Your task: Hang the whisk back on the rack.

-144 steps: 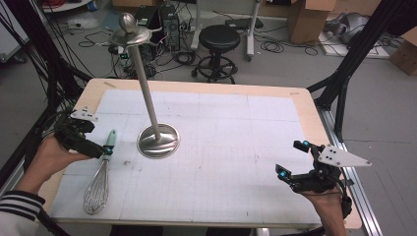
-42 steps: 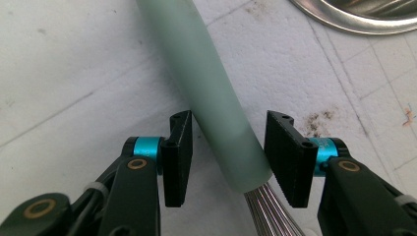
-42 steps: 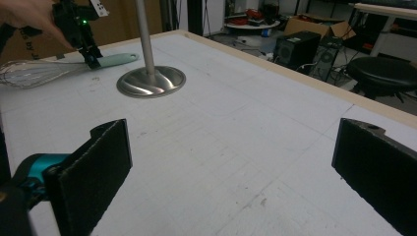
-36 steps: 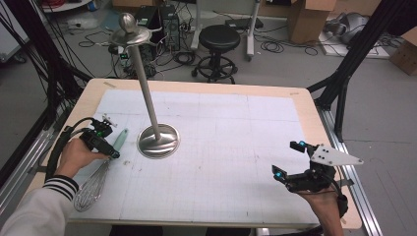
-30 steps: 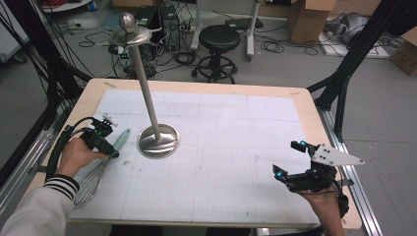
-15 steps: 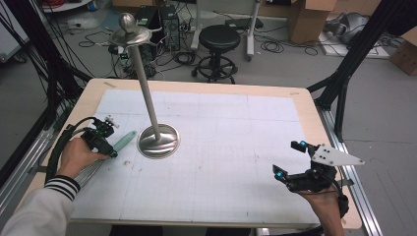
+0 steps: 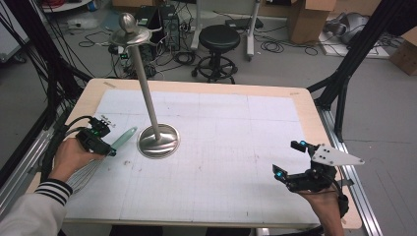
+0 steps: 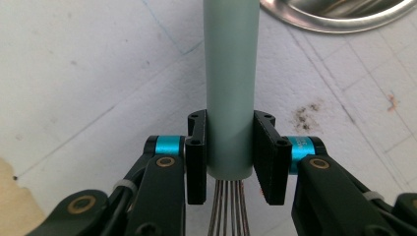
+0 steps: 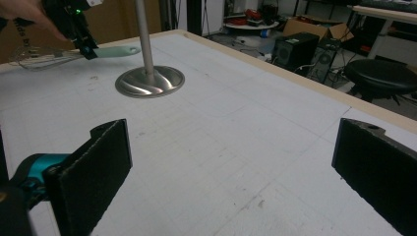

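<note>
L gripper [image 8: 230, 162] jaws have just closed, clamped on pale-green plastic handle of wire whisk [image 8: 231, 83], lifted at table's left edge, near round steel stand base [image 7: 158, 140]. R gripper [image 9: 236, 172] wide apart, nothing between.

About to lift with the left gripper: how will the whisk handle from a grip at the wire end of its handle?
The left gripper clamps the whisk on a smooth round handle, so it may twist or slip. The thin wires look springy and light, so the handle end will probably sag. It could bump the stand close ahead.
</note>
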Tool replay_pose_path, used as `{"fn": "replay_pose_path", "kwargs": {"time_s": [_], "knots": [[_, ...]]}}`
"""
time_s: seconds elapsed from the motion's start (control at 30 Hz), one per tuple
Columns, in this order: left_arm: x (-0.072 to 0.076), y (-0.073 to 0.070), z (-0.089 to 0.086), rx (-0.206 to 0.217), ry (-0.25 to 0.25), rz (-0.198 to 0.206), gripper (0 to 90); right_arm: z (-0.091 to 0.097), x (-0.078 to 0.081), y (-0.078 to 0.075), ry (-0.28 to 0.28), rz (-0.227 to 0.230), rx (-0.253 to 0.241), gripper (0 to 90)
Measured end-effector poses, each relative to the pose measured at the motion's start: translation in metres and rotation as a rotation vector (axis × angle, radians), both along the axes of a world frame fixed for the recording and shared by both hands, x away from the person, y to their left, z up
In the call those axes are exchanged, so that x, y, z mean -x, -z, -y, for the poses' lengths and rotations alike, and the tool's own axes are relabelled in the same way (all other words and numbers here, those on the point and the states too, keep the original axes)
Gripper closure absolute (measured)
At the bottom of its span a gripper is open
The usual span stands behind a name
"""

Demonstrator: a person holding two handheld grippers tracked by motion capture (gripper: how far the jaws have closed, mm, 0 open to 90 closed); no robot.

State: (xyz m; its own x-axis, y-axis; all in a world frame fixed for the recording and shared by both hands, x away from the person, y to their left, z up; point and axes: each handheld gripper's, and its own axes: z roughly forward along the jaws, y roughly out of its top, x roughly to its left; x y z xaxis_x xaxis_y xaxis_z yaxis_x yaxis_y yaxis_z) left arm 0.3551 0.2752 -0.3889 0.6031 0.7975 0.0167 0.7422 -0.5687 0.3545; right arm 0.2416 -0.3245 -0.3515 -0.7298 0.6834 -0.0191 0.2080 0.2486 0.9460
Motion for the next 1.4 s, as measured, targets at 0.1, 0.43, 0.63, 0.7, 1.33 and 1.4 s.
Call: {"fn": "replay_pose_path", "kwargs": {"time_s": [0.1, 0.43, 0.63, 0.7, 1.33, 1.4], "knots": [[0.004, -0.007, -0.002, 0.028, 0.027, 0.021, 69.8, 0.000, 0.001, 0.000, 0.001, -0.002, 0.000, 0.4], [0.026, -0.029, -0.012, 0.103, 0.166, 0.125, 69.8, -0.002, 0.001, -0.003, -0.006, 0.007, 0.005, 0.4], [0.039, -0.040, -0.016, 0.131, 0.240, 0.183, 69.7, -0.004, 0.002, -0.005, -0.008, 0.013, 0.004, 0.4], [0.041, -0.043, -0.017, 0.145, 0.253, 0.184, 69.8, -0.004, 0.002, -0.005, -0.010, 0.014, 0.005, 0.4], [0.052, -0.066, -0.021, 0.288, 0.334, 0.222, 69.7, -0.004, 0.001, -0.005, -0.010, 0.016, 0.004, 0.4], [0.052, -0.068, -0.020, 0.303, 0.348, 0.222, 69.7, -0.004, 0.001, -0.005, -0.009, 0.014, 0.002, 0.4]]}}
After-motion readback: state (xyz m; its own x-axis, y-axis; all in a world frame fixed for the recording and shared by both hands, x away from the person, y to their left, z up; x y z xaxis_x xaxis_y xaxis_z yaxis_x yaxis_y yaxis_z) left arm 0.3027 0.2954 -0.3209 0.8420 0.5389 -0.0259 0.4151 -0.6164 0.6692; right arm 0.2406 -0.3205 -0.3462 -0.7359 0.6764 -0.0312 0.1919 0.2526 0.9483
